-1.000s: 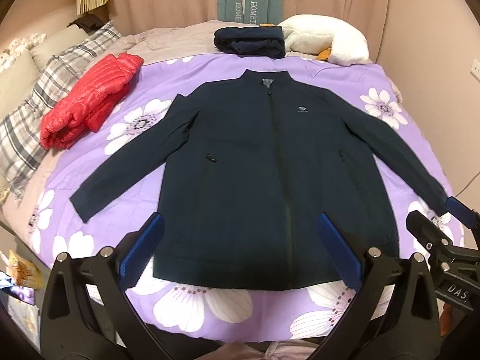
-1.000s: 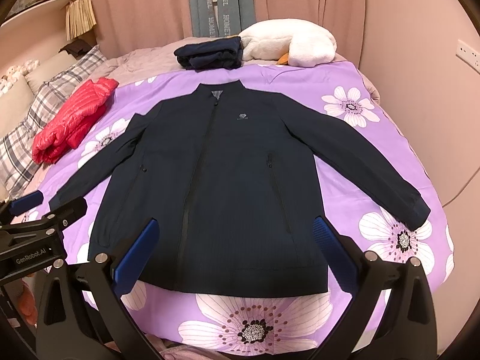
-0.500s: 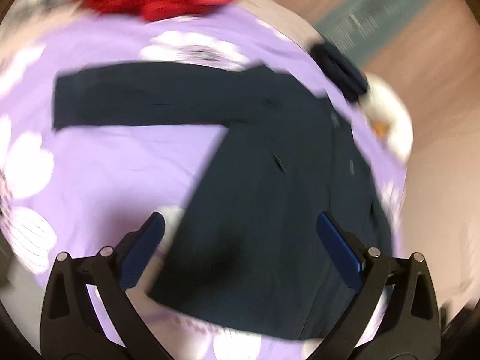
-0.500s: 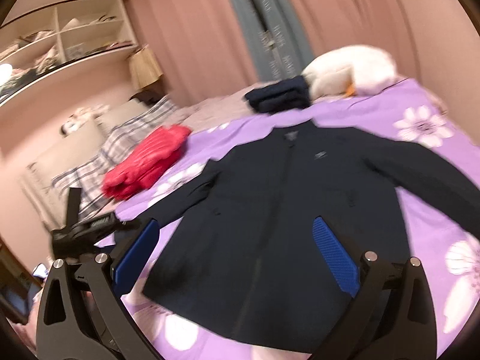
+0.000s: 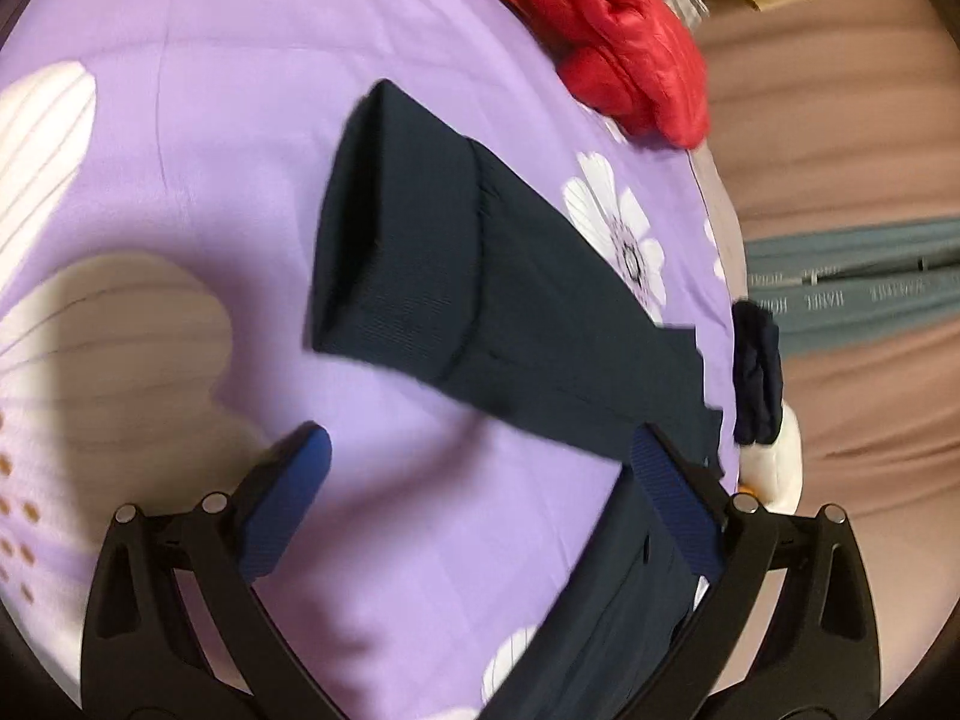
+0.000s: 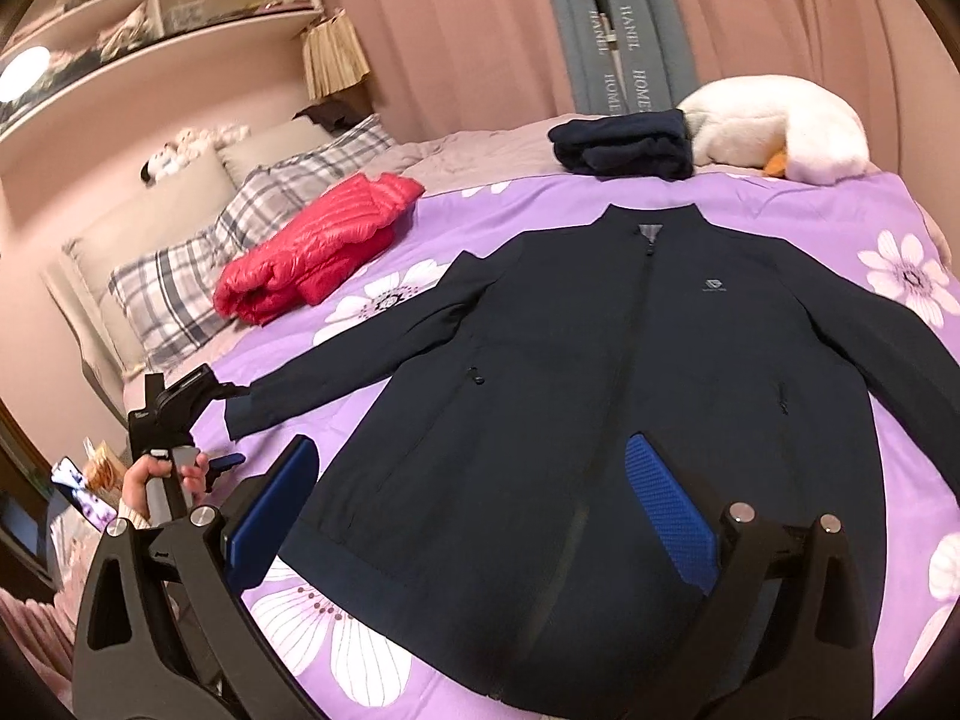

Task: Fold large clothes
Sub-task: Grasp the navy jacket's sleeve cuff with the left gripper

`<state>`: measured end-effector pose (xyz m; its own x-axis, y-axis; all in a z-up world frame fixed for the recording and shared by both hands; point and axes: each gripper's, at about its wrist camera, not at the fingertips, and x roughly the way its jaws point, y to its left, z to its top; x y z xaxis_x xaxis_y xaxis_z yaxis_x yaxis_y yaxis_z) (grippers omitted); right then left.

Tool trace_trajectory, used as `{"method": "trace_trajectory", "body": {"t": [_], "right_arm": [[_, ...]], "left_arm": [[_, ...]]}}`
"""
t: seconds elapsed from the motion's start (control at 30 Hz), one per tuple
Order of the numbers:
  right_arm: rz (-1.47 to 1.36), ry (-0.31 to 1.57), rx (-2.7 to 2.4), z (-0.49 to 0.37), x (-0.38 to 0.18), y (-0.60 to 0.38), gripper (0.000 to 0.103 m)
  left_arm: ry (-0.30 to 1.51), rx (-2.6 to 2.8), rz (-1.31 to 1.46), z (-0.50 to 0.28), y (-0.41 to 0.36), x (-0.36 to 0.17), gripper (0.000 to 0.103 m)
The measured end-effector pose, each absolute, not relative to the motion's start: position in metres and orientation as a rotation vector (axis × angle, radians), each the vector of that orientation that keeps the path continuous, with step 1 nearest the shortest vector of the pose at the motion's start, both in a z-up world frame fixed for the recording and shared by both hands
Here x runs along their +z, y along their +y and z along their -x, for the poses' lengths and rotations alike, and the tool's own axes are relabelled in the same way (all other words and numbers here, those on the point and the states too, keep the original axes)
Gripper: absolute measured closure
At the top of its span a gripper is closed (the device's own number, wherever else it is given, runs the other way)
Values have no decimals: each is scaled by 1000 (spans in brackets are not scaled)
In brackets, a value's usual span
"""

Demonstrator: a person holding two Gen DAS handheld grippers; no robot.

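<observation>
A dark navy zip jacket [image 6: 630, 360] lies face up and spread flat on the purple floral bedspread [image 6: 840, 210], both sleeves out to the sides. In the left wrist view its left sleeve cuff [image 5: 396, 240] fills the middle, just ahead of my left gripper [image 5: 480, 504], which is open and holds nothing. The right wrist view shows that gripper [image 6: 231, 426] in a person's hand [image 6: 144, 480] at the cuff end [image 6: 246, 414] of the sleeve. My right gripper [image 6: 471, 516] hovers open over the jacket's lower hem, empty.
A red puffer jacket [image 6: 312, 252] lies folded at the left by plaid pillows [image 6: 198, 276]. A folded navy pile [image 6: 624, 144] and a white plush goose [image 6: 780, 126] sit at the far edge. Shelves [image 6: 150, 18] and curtains [image 6: 480, 30] stand behind.
My left gripper has swung out to the left, from the hem to the left sleeve cuff. The right gripper has tilted up and leftward over the hem. Both stay open.
</observation>
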<state>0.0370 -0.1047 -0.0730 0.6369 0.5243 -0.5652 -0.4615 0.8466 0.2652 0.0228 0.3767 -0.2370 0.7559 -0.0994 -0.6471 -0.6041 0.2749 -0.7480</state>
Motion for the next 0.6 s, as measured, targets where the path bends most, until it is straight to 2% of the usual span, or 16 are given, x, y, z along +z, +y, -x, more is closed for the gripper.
{"method": "trace_trajectory", "body": {"t": [0.2,0.3,0.37,0.43,0.6], "right_arm": [[-76,692,567,-48,-78,-93,1],[-71,702,566,-51,-81,-90,1],[-65,708,563,-52,-82,-89,1],[-65,715,562,-55,-84,-89,1],[-94,724,571,-65,-83,-87,1]], "left_arm": [[560,451,1278,-35,408,-240,3],[542,480,1295,-33,418,-241,11],[551,503,1294,-33,423,-241,23],[572,517,1284,-31,425,-243,44],[639,530,1269,-30,435,-245,80]]}}
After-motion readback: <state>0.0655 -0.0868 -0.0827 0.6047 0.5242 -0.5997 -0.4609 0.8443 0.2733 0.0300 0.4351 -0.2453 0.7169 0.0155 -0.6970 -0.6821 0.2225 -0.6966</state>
